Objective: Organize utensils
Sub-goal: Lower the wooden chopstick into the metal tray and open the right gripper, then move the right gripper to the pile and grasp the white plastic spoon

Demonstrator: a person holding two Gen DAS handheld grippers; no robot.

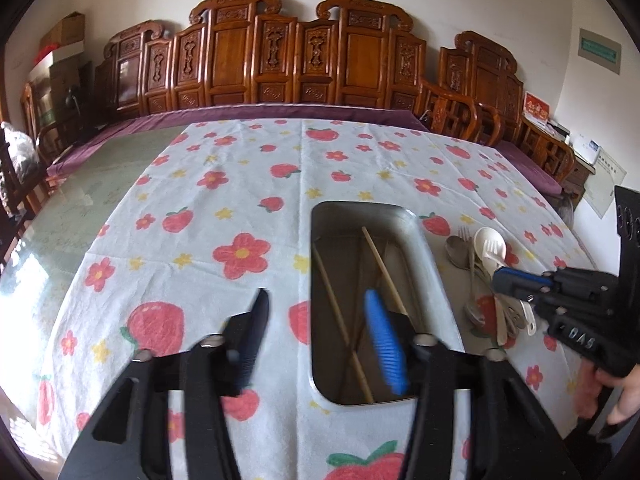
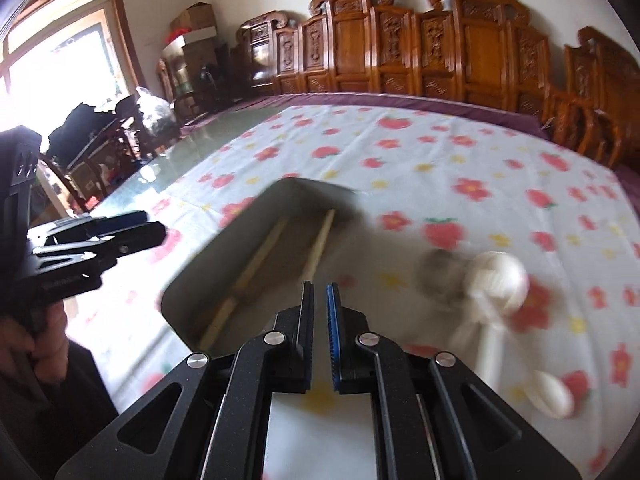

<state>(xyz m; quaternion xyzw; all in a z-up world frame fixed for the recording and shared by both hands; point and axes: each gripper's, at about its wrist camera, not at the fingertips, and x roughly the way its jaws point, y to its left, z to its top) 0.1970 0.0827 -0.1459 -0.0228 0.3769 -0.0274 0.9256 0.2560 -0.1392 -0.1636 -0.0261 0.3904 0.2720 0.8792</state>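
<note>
A metal tray (image 1: 416,240) lies on the flowered tablecloth and holds wooden chopsticks (image 1: 382,264). Right of it is a pile of utensils: metal spoons (image 1: 456,250), a fork and white plastic spoons (image 1: 490,242). My left gripper (image 1: 316,312) is open and empty, one finger over the cloth, the blue-padded one over the tray. My right gripper (image 2: 320,292) is shut with nothing between the jaws, hovering over the tray (image 2: 224,256) edge; in the left wrist view its tips (image 1: 504,280) sit above the pile. The right wrist view is blurred; the white spoons (image 2: 500,280) lie to the right.
The tablecloth (image 1: 240,200) covers part of a glass-topped table (image 1: 100,184). Carved wooden chairs (image 1: 280,56) line the far side. Boxes and clutter (image 2: 188,36) stand at the far left by a window. The left gripper shows at the left of the right wrist view (image 2: 132,228).
</note>
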